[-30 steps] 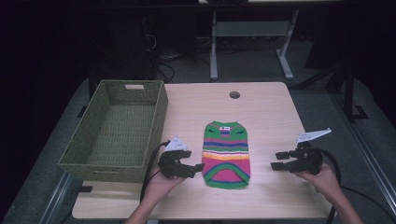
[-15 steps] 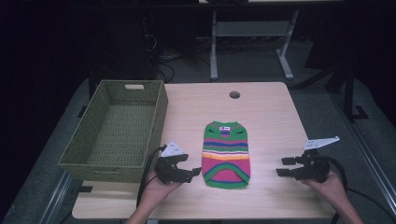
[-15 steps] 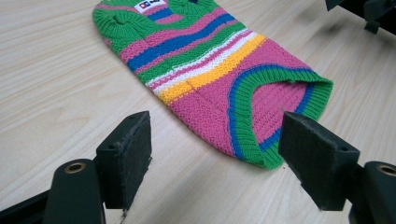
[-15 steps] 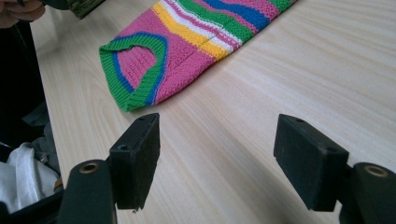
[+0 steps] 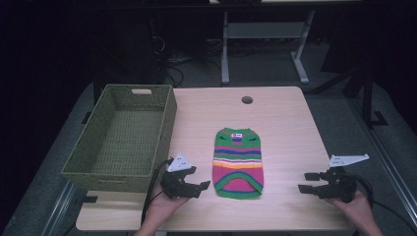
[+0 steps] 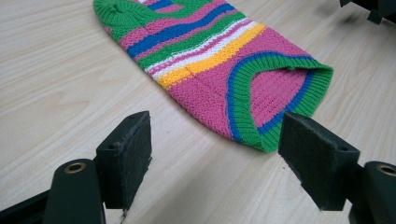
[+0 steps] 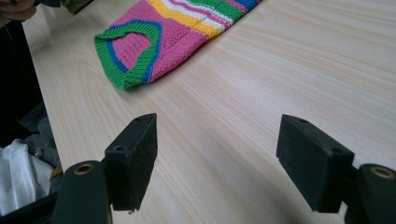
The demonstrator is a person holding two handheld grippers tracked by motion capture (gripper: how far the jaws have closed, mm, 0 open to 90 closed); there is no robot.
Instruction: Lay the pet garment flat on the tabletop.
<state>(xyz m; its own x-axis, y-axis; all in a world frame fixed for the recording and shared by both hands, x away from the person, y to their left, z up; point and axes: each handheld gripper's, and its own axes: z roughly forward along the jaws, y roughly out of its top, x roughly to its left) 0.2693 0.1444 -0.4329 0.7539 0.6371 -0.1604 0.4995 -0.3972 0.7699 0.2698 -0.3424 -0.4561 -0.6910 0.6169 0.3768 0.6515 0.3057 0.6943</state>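
While one striped knitted sweater (image 5: 238, 163) lies flat mid-table (image 5: 285, 123), two grippers flank its hem — left gripper (image 5: 200, 186) just beside, right gripper (image 5: 306, 183) apart, its jaws just widened; both gape, empty. One wicker basket (image 5: 123, 142) at left.

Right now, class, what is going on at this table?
A person holds a gripper in each hand over a wooden table. A small striped knitted sweater lies flat in the middle, untouched. The left gripper sits just beside its bottom hem, open. The right gripper is farther off, apart from the sweater; its fingers have just been opening, nothing between them. A woven basket waits at the left.
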